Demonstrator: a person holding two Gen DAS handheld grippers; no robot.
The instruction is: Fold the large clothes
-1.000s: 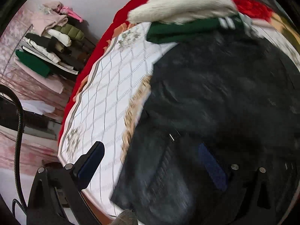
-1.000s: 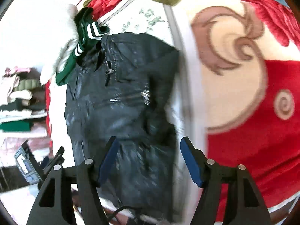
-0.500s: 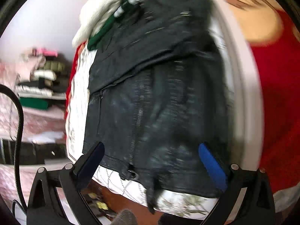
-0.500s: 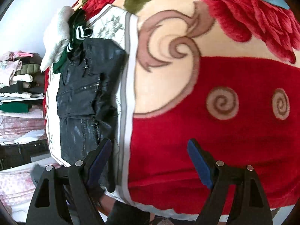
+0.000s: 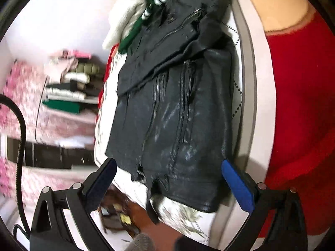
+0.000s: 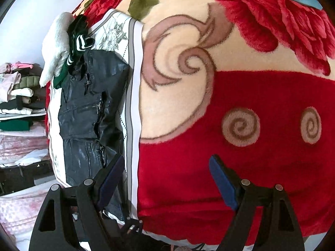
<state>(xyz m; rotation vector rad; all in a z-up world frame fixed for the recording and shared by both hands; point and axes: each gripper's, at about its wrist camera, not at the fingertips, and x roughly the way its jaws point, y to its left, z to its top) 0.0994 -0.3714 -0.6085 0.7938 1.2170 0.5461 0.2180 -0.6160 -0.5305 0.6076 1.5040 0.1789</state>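
Jacket [image 5: 173, 113] lay half-folded on the sheet [image 5: 242, 67]; left gripper [image 5: 168, 183] and right gripper [image 6: 165, 181] both gaped, empty; best to pinch the hem corners evenly

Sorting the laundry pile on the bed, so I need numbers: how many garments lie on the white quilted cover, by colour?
Black: 1, the leather jacket
Green with white stripes: 1, the folded top
White: 1, the fluffy garment
Total: 3
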